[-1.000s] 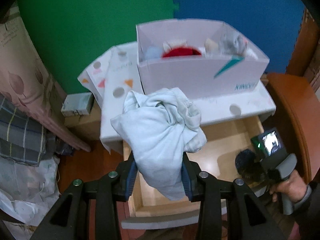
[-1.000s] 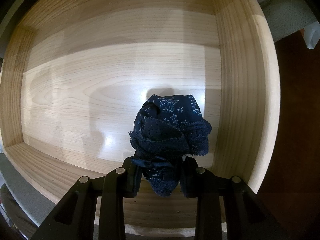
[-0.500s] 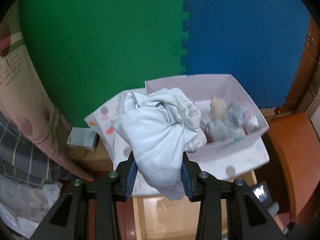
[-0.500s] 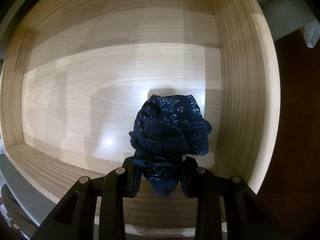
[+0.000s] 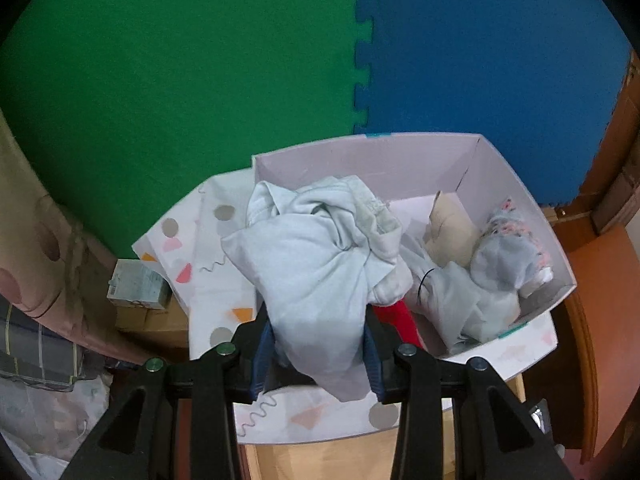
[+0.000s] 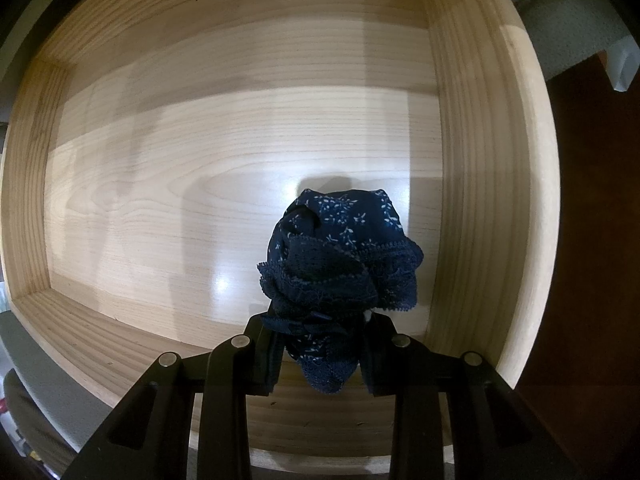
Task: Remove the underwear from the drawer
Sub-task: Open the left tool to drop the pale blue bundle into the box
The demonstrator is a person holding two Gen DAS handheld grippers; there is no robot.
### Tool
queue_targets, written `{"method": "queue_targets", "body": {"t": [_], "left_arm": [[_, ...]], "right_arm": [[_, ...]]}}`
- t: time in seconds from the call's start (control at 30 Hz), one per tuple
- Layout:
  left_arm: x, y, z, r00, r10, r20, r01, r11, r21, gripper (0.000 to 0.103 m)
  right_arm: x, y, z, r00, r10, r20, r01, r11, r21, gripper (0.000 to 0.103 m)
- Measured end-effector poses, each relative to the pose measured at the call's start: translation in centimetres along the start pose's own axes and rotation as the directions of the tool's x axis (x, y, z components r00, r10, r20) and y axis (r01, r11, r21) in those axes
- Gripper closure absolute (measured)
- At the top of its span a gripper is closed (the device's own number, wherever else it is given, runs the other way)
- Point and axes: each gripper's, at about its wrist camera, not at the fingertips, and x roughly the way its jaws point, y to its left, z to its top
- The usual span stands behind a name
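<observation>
Underwear fills both claws. The left claw (image 5: 318,354) squeezes a pale blue bundle (image 5: 316,264) above the white box (image 5: 516,184). The right claw (image 6: 320,354) pinches the navy lace pair (image 6: 340,264) inside the wooden drawer (image 6: 472,160). Loose cloth could snag on the drawer's near right wall when lifted. Straight up looks clear.

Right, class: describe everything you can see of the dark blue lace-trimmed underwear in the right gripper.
The dark blue lace-trimmed underwear is a crumpled bundle of thin fabric printed with tiny white flowers, edged in scalloped lace. The right gripper is shut on it, the black fingers pinching its lower part. It hangs over the bare light wooden drawer, near its right wall.
</observation>
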Motion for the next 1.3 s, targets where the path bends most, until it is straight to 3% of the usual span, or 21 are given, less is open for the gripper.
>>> {"method": "queue_targets", "body": {"t": [0.17, 0.4, 0.6, 0.83, 1.0, 1.3], "left_arm": [[2.0, -0.3, 0.1, 1.0, 0.004, -0.022, -0.004, 1.0, -0.013, 0.063], [3.0, -0.4, 0.0, 0.998, 0.011, -0.065, -0.012, 1.0, -0.019, 0.054], [1.1, -0.2, 0.3, 0.999, -0.001, -0.035, 0.001, 1.0, -0.02, 0.044], [-2.1, 0.9, -0.3, 1.0, -0.017, -0.005, 0.017, 1.0, -0.019, 0.044], [-4.4, 1.6, -2.7, 1.0, 0.004, 0.008, -0.005, 1.0, 0.016, 0.044], [-5.3, 3.4, -10.3, 1.0, -0.001, -0.027, 0.0, 0.999, -0.034, 0.044]], "right_arm": [[0.1, 0.0, 0.1, 1.0, 0.002, 0.001, -0.002, 1.0, 0.0, 0.074], [0.4, 0.1, 0.3, 1.0, 0.002, 0.001, -0.002, 1.0, -0.001, 0.074], [0.4, 0.1, 0.3, 1.0, 0.003, 0.001, -0.003, 1.0, -0.001, 0.074], [0.4, 0.1, 0.4, 1.0, 0.003, 0.002, -0.003, 1.0, -0.002, 0.074], [0.3, 0.5, 0.4, 1.0, 0.001, 0.001, -0.001, 1.0, -0.006, 0.074], [0.5, 1.3, 0.7, 1.0, -0.007, 0.0, 0.007, 1.0, -0.01, 0.074]]}}
